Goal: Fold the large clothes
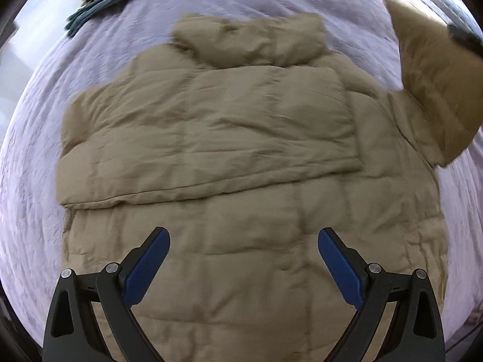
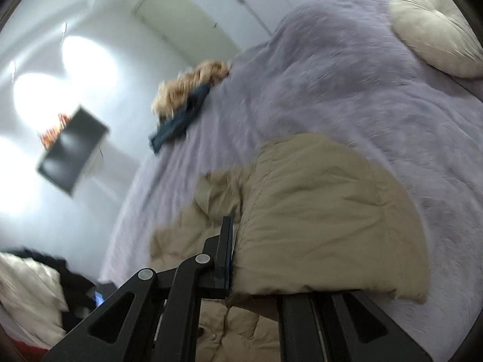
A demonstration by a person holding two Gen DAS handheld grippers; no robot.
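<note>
Between my right gripper's (image 2: 241, 259) closed jaws I hold the tan jacket's (image 1: 241, 157) right sleeve (image 2: 326, 220), lifted off the lilac bedspread (image 1: 36, 126). My left gripper (image 1: 244, 259) hovers wide open and empty over the hem. One sleeve (image 1: 208, 138) already lies folded across the back; I judge this second sleeve and the body folds remain.

The right gripper (image 2: 256, 259) is clamped on a tan sleeve (image 2: 326, 223) of the puffy jacket (image 2: 193, 235), lifted above the bed (image 2: 332, 90) with its lavender cover. The jacket's body lies near the bed's lower edge. By the left edge sits a heap of fuzzy tan and dark blue clothes (image 2: 184, 102). A round cream cushion (image 2: 437, 39) rests at the far right corner. A dark box (image 2: 72, 147) stands against the white wall.
</note>
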